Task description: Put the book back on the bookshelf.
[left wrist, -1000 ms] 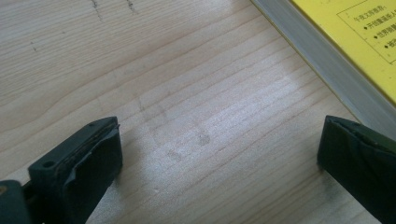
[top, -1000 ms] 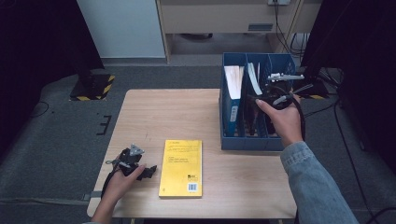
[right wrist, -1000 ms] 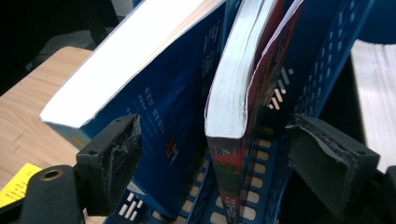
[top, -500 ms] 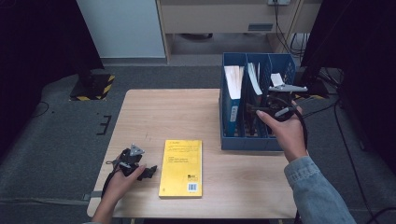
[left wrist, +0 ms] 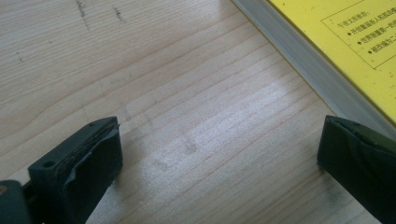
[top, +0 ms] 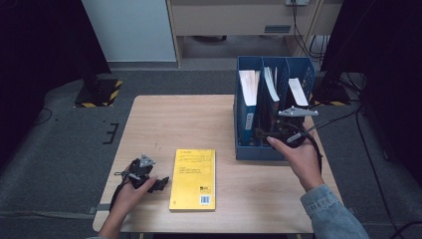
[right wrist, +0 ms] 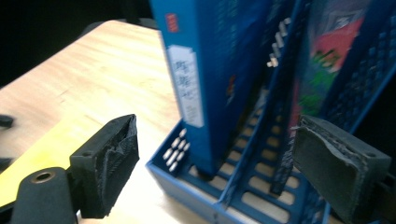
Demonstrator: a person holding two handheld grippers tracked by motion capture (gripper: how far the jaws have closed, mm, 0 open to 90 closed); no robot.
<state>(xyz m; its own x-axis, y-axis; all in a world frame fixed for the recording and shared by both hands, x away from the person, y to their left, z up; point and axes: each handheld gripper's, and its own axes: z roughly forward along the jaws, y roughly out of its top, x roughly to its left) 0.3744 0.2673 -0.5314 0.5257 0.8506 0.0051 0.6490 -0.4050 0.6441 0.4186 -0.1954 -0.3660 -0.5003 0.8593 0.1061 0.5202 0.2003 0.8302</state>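
A yellow book (top: 193, 179) lies flat near the table's front edge. My left gripper (top: 161, 183) rests on the wood just left of it, open; in the left gripper view the left gripper (left wrist: 219, 163) has bare table between its pads and the yellow book (left wrist: 345, 37) beside the right one. A blue file rack (top: 243, 149) stands at the table's right with books upright in its compartments. My right gripper (top: 263, 133) hovers at the rack's near end, open. In the right gripper view the right gripper (right wrist: 224, 156) faces a blue book (right wrist: 187, 70) standing in the rack (right wrist: 243, 200), not touching it.
The wooden table (top: 189, 124) ends close behind the rack's right side. A white-edged book (top: 247, 82) fills the rack's left compartment, and papers (top: 297, 90) stand in the right one. Dark floor and a black-and-yellow base (top: 99, 94) lie beyond the table.
My right hand has come down and toward the person, from over the rack's right compartment to its near end. The left gripper and the yellow book have not moved.
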